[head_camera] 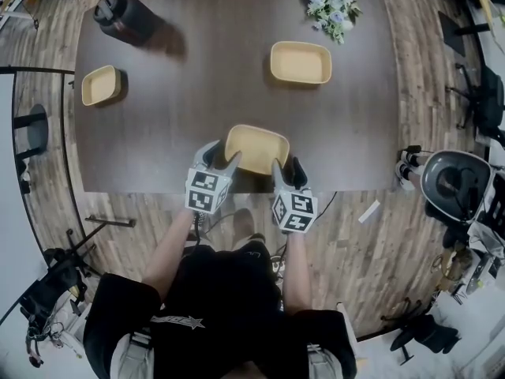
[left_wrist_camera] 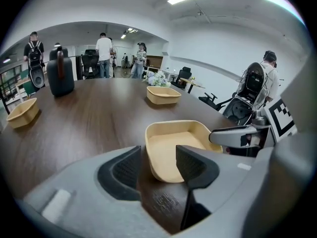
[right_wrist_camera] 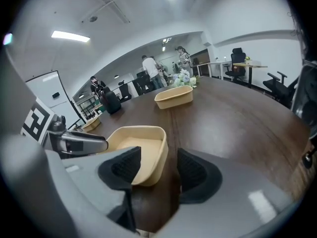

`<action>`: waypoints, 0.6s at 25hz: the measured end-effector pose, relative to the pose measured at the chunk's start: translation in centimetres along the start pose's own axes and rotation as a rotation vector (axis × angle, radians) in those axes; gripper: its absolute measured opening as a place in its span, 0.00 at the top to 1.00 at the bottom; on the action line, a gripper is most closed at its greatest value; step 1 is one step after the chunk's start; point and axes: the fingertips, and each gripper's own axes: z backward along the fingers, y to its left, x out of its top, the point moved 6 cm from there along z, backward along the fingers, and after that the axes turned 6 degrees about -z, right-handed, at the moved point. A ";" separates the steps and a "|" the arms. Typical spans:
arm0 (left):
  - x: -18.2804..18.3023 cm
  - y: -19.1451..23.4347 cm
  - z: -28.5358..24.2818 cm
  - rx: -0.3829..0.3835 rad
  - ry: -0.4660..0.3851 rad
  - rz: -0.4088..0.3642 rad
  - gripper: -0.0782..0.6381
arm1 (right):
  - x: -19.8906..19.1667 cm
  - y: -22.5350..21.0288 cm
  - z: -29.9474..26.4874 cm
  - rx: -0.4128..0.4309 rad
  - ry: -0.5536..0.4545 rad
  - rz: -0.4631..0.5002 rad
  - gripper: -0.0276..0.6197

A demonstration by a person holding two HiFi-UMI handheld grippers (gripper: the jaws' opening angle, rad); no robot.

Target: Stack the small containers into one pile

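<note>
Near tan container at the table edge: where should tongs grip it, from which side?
Its thin side walls near the front corners, coming from the table's near edge, angled down. The near container sits open side up and empty, so one jaw fits inside, one outside. Left tongs and right tongs straddle those walls, open.

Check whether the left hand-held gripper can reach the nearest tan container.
Likely yes: the left hand-held gripper has its open jaws astride the left wall of the nearest tan container, nothing blocking.
</note>
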 end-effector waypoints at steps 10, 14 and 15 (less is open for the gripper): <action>0.0 0.0 -0.4 0.027 0.012 0.008 0.83 | -0.2 -0.6 -0.3 -0.013 0.047 -0.007 0.86; 1.6 -0.7 0.8 0.044 -0.046 -0.011 0.83 | 1.6 -0.4 1.0 -0.015 -0.015 0.016 0.87; 2.1 -1.0 1.2 0.047 -0.061 -0.017 0.83 | 2.1 -0.3 1.4 -0.017 -0.032 0.025 0.87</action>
